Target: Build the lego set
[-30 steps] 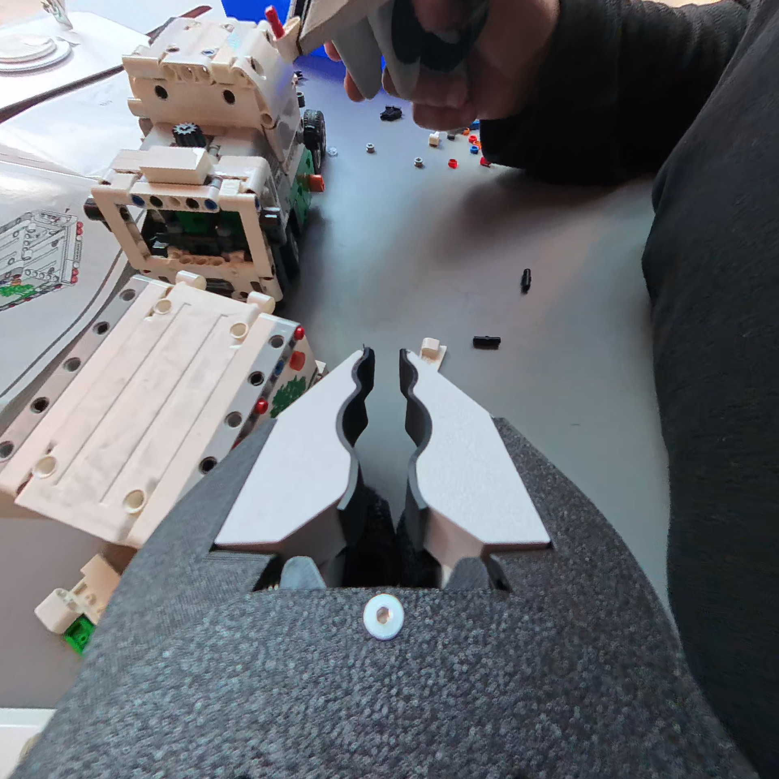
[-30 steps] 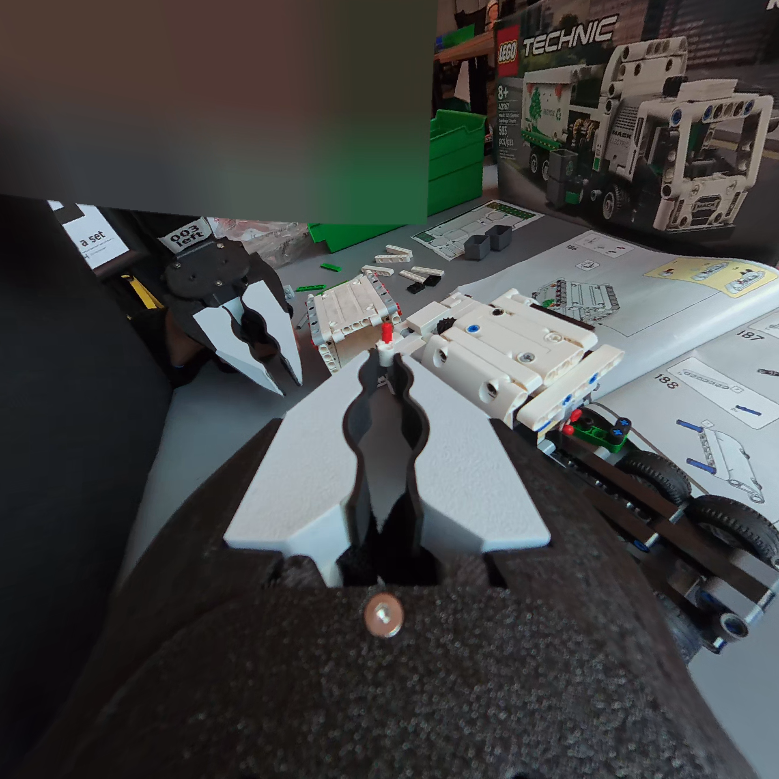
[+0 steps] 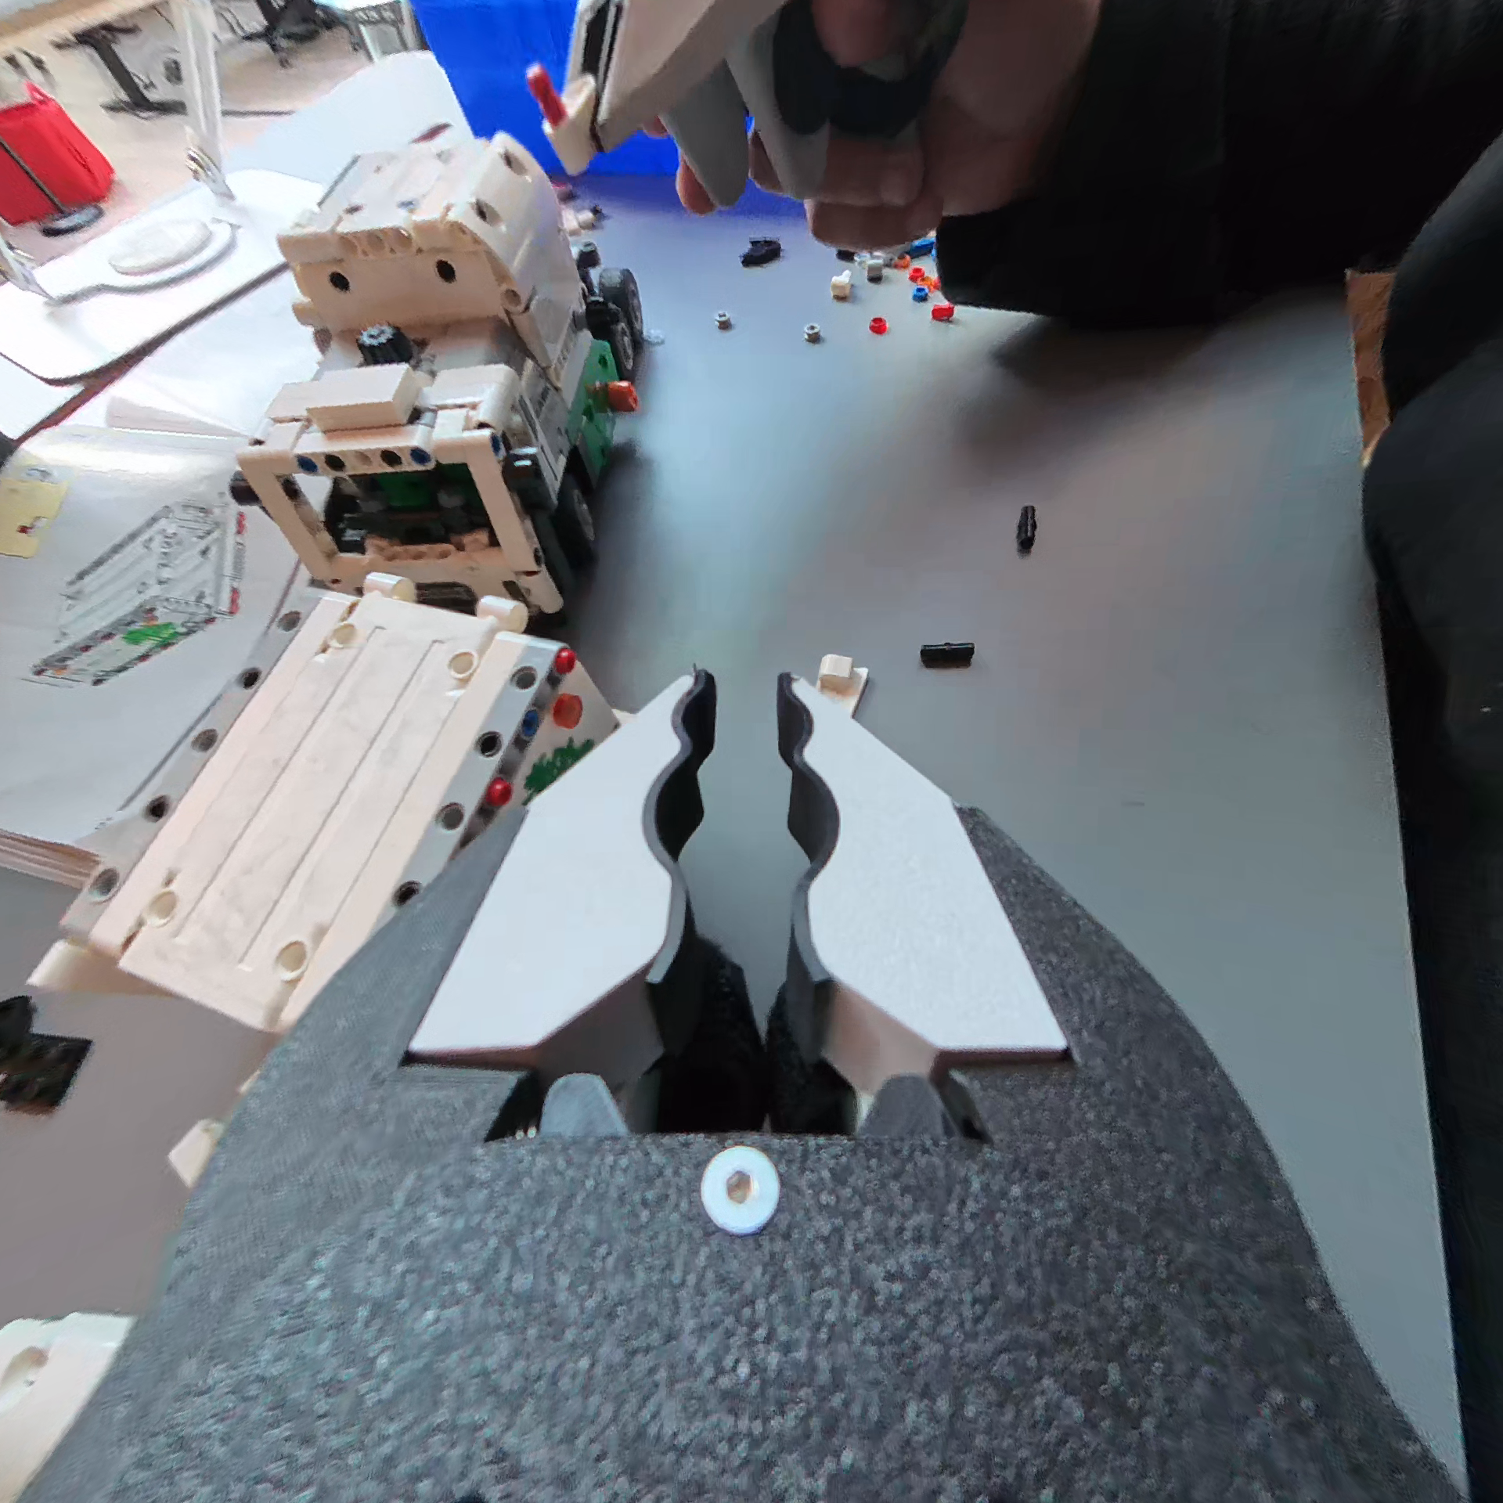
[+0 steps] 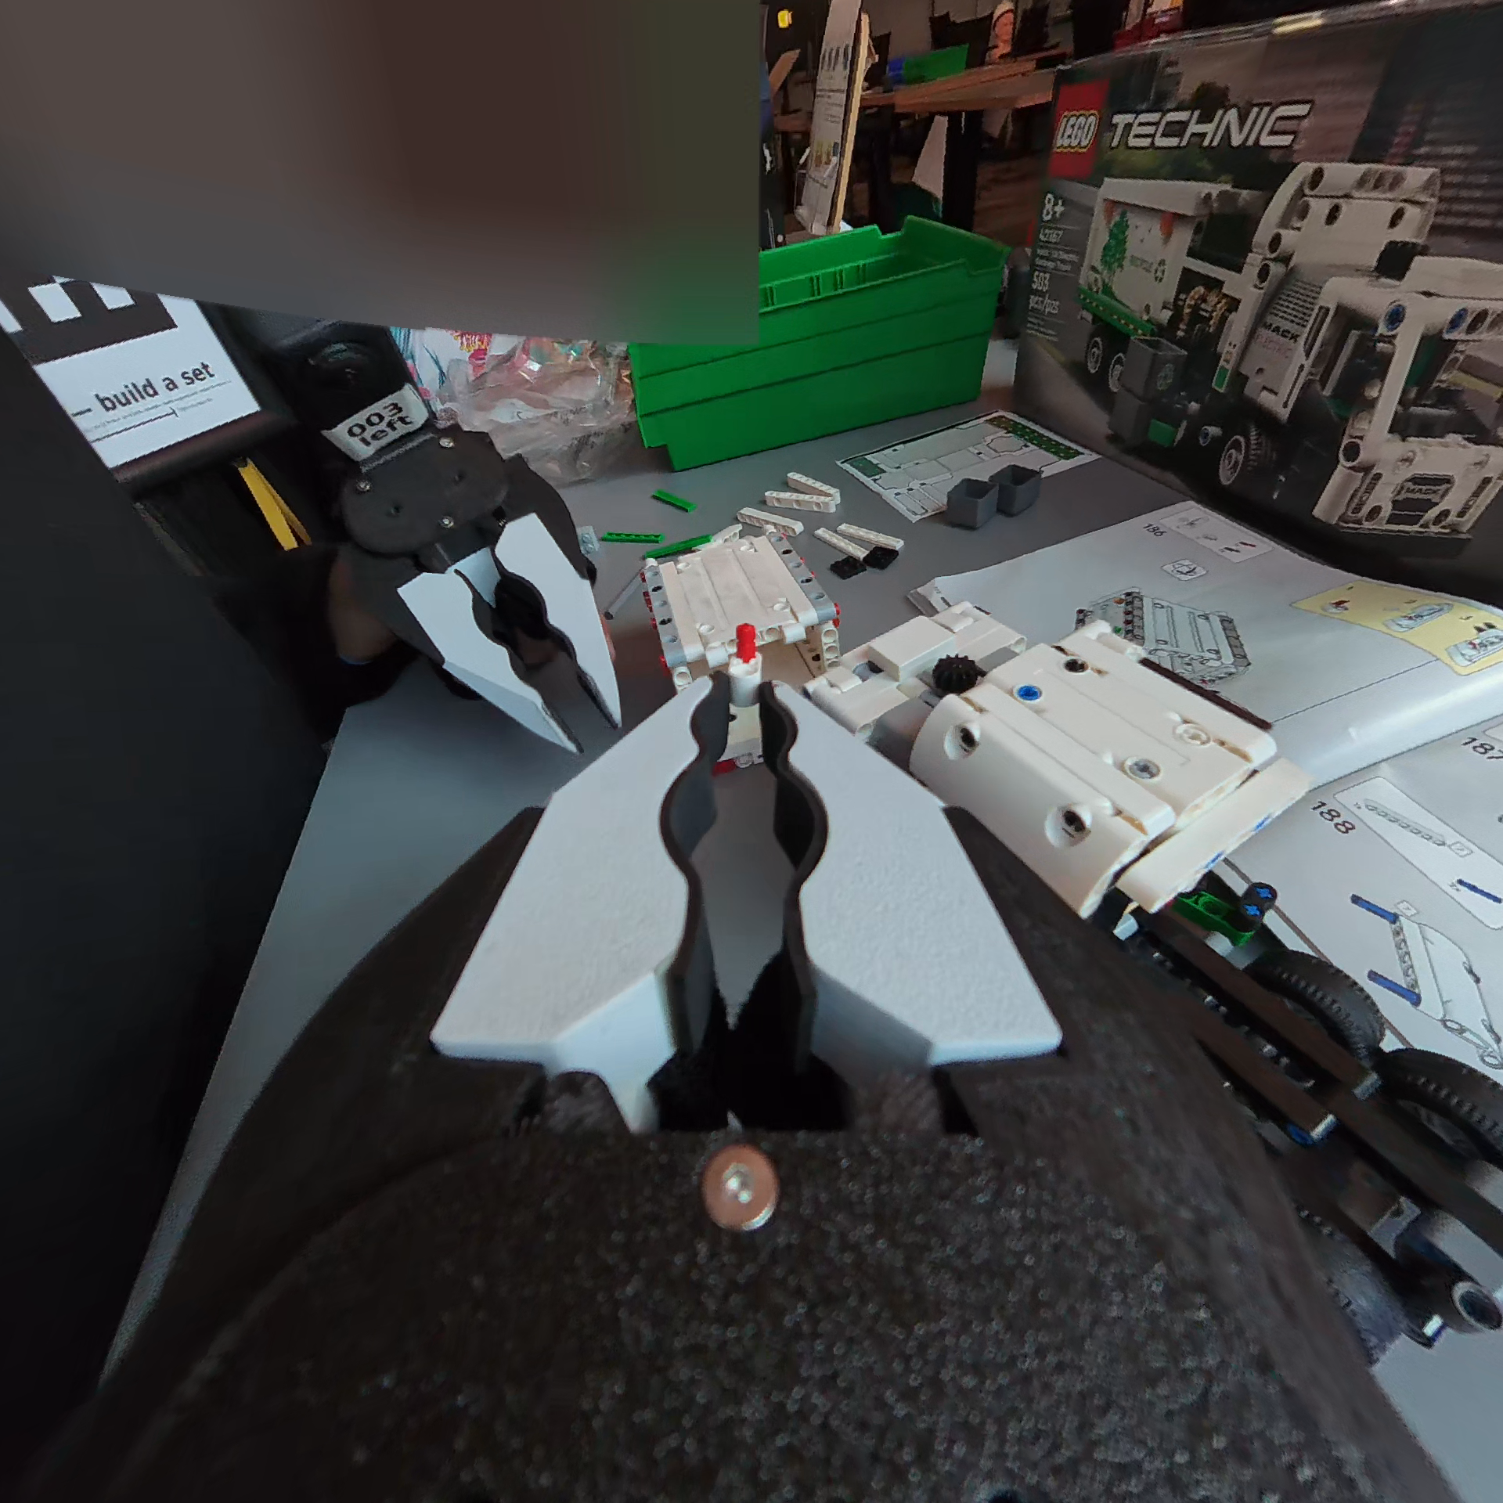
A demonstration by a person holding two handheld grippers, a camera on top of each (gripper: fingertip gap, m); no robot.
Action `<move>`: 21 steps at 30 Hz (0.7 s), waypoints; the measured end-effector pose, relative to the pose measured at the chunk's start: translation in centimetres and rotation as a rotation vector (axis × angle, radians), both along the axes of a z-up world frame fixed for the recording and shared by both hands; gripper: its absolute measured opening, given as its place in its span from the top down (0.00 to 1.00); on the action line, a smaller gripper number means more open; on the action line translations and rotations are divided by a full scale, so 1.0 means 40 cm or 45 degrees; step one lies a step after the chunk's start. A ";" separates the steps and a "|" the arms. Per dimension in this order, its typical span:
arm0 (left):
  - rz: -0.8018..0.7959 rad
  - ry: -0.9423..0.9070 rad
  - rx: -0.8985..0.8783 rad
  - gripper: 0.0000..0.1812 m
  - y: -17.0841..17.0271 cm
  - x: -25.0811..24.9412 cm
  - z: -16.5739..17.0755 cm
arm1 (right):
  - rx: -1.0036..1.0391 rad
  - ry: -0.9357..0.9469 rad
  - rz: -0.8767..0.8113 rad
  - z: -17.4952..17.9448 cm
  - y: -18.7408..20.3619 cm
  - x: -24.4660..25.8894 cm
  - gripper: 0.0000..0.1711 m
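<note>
My right tool is pinching a small white piece with a red pin at its very tips, holding it up off the bench, above and just short of the truck. I take it I am carrying the piece toward the truck's white body, so the pin points forward and stays free to go into a hole; which hole I cannot tell from here.

My left tool hangs low over the bench with its jaws spread a little and nothing between them. It sits just beside the separate white panel block, which lies next to the truck's cab end. I judge it is parked there on purpose, close enough to steady the truck or pick up that block once the pin piece is seated.

A small white piece lies on the bench near the left tool's tip, with two short black pins beyond it, and a scatter of tiny red, blue and grey bits farther off. The open instruction book lies under and beside the truck, with the set's box and a green bin at the back.

The grip on the piece is shallow, so pushing at a tilt could twist it loose.
</note>
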State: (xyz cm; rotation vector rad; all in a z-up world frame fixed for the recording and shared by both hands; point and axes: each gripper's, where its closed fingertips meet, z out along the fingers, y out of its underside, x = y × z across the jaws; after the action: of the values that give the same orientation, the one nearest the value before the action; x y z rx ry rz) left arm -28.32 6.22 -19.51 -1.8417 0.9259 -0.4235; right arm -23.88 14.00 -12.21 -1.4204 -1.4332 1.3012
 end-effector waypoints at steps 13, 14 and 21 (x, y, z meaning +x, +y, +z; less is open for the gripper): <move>0.215 0.036 -0.142 0.88 -0.041 -0.022 -0.032 | 0.009 0.023 0.047 0.005 -0.027 -0.005 0.97; 0.311 0.026 -0.152 0.88 -0.056 -0.056 -0.031 | -0.003 0.022 0.049 0.003 -0.026 -0.005 0.97; 0.925 0.039 -0.119 0.87 -0.089 -0.396 0.020 | -0.061 0.034 0.069 0.006 -0.029 -0.005 0.97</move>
State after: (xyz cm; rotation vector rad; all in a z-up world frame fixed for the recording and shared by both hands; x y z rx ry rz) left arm -44.17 2.65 -18.71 -2.1197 0.2101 0.0161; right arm -24.08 12.84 -11.97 -1.3989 -1.4405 1.3915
